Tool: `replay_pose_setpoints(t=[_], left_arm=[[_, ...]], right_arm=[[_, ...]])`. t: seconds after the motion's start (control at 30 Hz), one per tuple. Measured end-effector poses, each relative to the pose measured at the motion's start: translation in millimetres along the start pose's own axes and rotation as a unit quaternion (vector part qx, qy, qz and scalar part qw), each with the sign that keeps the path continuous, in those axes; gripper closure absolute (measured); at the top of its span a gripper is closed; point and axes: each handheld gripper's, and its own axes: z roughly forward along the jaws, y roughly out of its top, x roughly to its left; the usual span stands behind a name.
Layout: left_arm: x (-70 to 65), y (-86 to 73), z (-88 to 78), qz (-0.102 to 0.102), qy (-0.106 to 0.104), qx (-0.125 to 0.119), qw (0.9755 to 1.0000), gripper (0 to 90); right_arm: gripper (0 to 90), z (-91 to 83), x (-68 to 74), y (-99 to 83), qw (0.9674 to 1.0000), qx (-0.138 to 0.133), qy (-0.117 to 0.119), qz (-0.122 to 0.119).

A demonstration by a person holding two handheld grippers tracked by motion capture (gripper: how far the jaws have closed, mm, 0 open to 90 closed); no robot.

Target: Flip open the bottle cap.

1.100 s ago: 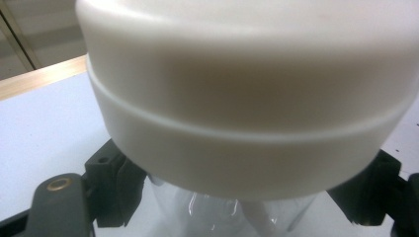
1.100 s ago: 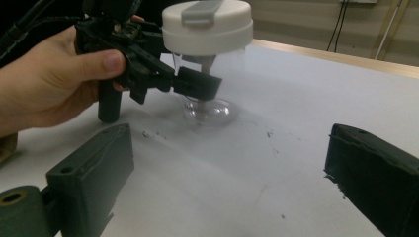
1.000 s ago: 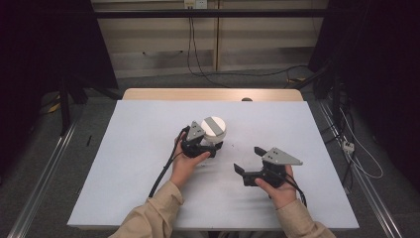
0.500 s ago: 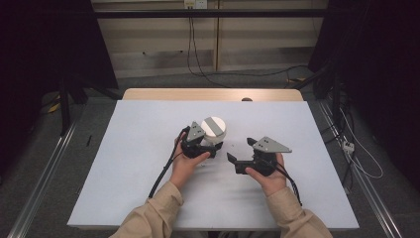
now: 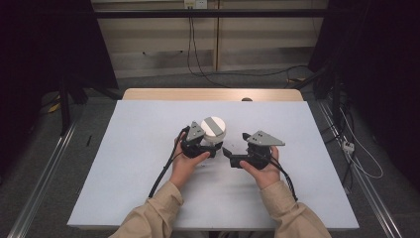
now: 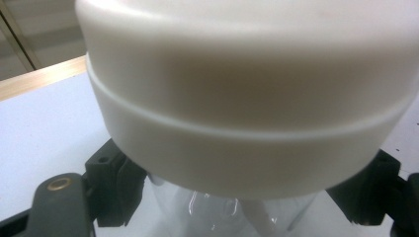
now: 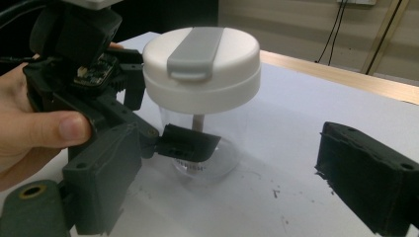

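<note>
A clear plastic jar (image 7: 217, 143) with a white lid (image 5: 213, 127) stands on the white table (image 5: 124, 163). The lid carries a grey flap (image 7: 195, 47). My left gripper (image 5: 212, 148) is shut on the jar's clear body below the lid (image 6: 247, 98), one jaw on each side. One of its pads (image 7: 190, 143) presses the jar wall. My right gripper (image 5: 234, 143) is open just right of the jar, with its jaws pointing at it. In the right gripper view its jaws stand wide apart around the gripper point (image 7: 232, 182), nothing between them.
A hand (image 7: 29, 133) holds the left gripper. Its cable (image 5: 161, 173) trails back across the table toward the near edge. A wooden strip (image 5: 213, 94) runs along the table's far edge. Small dark specks (image 7: 274, 192) mark the surface near the jar.
My right gripper has moved left and a little forward, closing in on the jar. The left gripper and the jar have stayed put.
</note>
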Motion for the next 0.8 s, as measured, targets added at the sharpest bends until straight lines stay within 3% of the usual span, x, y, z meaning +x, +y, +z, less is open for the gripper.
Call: replay_pose_setpoints(t=[0.27,0.43,0.8], left_arm=[[0.3,0.1,0.0,0.004,-0.002,0.001,1.0,18.6],[0.4,0.1,0.1,0.002,-0.002,0.0,1.0,18.6],[-0.3,-0.1,0.1,0.0,0.001,-0.001,1.0,18.6]], right_arm=[[16.4,5.2,-0.7,2.2,1.0,0.007,-0.003,-0.005],[26.6,7.6,1.0,5.0,1.0,0.007,0.003,-0.001],[67.3,12.6,6.5,10.3,0.9996,0.013,0.019,-0.015]])
